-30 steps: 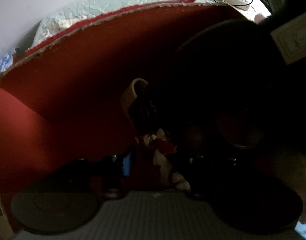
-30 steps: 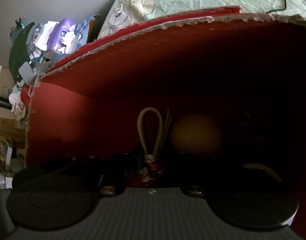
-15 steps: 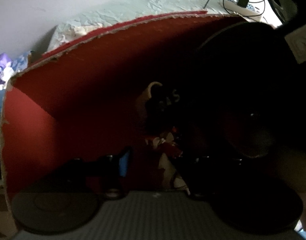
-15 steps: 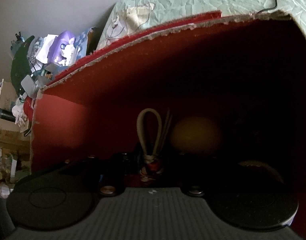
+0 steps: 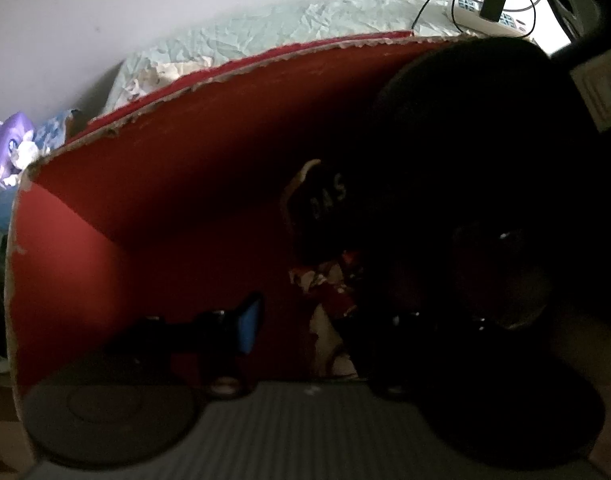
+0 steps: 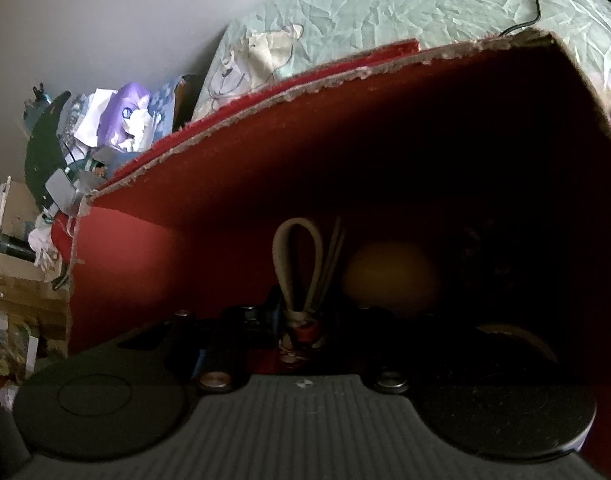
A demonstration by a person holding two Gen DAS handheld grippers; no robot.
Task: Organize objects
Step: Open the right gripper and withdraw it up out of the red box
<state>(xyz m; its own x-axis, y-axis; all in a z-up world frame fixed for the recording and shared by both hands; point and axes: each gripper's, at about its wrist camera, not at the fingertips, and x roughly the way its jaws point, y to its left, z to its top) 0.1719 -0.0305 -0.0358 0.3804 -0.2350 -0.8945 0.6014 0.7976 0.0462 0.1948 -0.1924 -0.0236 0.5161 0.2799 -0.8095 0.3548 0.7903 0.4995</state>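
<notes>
Left wrist view
- Box: a red box (image 5: 165, 200) with torn cardboard edges fills the frame, its inside deep in shadow.
- Bundle: a red-and-white patterned bundle (image 5: 329, 292) with a beige loop (image 5: 293, 188) lies on the box floor, between the fingers.
- Left gripper (image 5: 317, 320): jaws parted, the blue pad (image 5: 247, 326) well clear of the bundle; nothing grasped.
- Right side: a large dark shape lettered "DAS" (image 5: 329, 196) hides the rest; I cannot tell what it is.
- Behind: a pale green crinkled cover (image 5: 273, 32) and a power strip (image 5: 485, 10).

Right wrist view
- Right gripper (image 6: 301, 344): jaws opening, the bundle (image 6: 301, 336) between them; too dark to tell whether the pads press on it.
- Loop (image 6: 295, 264): stands upright from the bundle.
- Ball: a dull yellow ball (image 6: 389, 280) sits just right of the loop, inside the box (image 6: 145, 248).
</notes>
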